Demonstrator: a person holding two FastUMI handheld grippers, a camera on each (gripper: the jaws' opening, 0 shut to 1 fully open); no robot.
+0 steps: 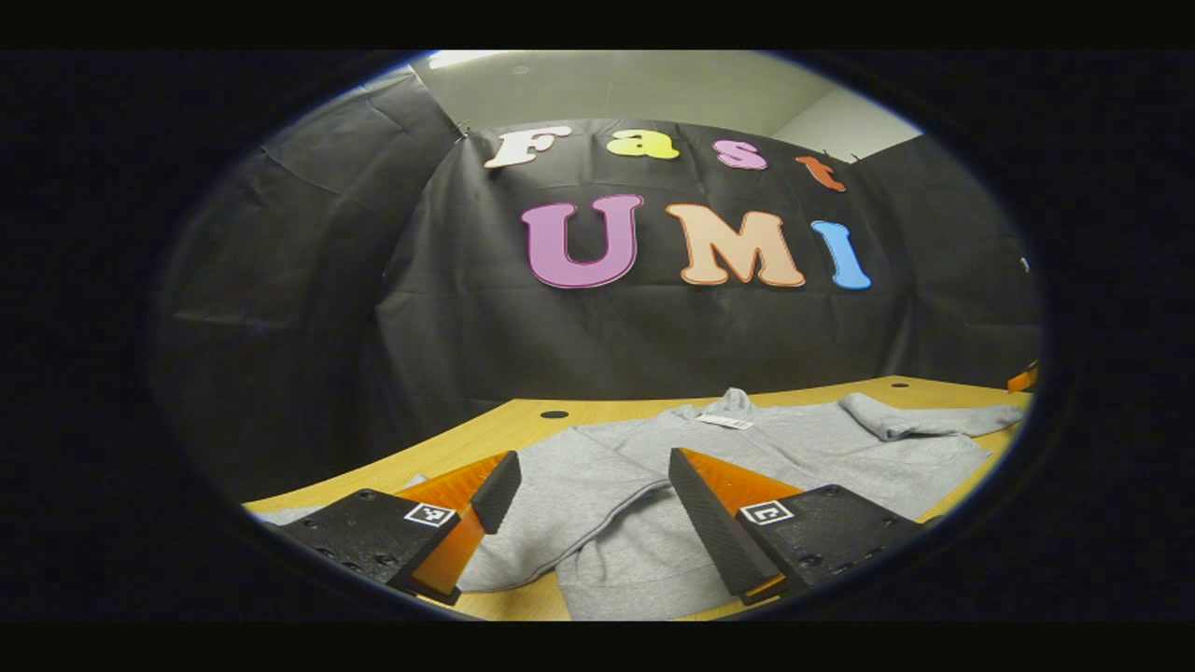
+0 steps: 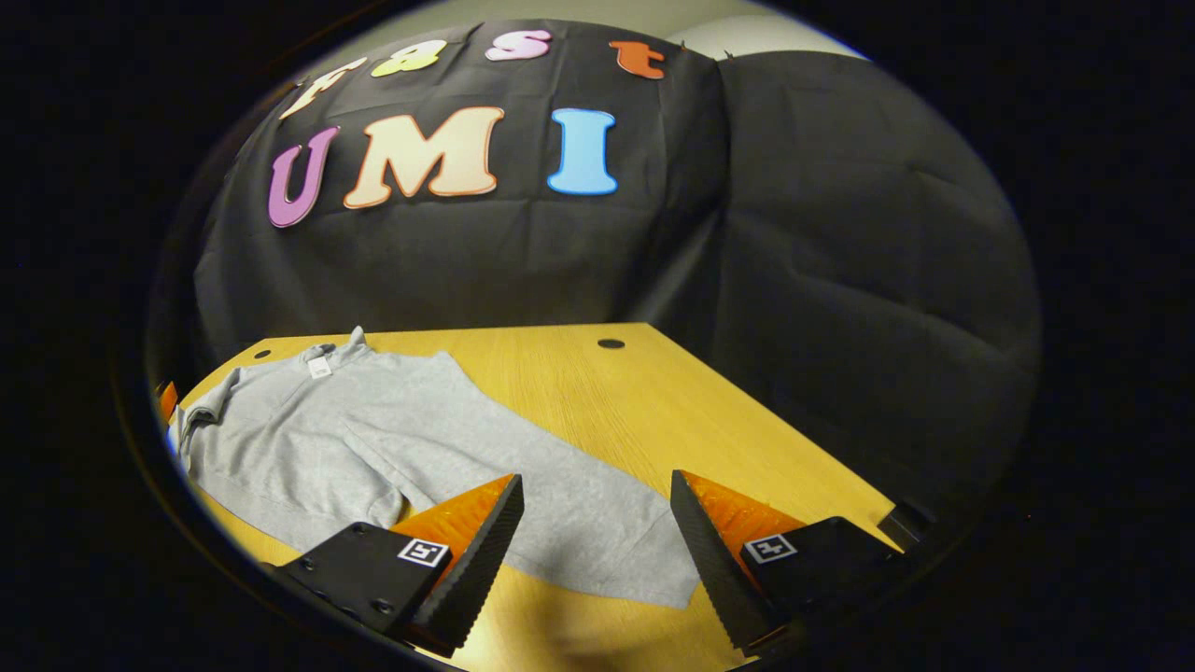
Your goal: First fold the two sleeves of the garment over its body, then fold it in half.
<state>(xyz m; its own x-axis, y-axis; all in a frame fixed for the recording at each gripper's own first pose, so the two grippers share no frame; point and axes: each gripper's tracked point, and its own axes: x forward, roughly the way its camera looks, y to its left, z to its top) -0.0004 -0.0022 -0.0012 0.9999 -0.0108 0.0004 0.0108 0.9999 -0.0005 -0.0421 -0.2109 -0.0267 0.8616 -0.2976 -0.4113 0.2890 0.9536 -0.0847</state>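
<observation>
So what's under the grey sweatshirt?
The grey sweatshirt lies flat on the wooden table, which shows bare around it. Whatever might sit beneath the fabric is covered and cannot be seen.

The grey garment (image 1: 747, 457) runs off the lower rim of the left gripper view, its near hem unseen, and an orange object (image 1: 1023, 379) at the right rim is cut off, unidentifiable.
</observation>
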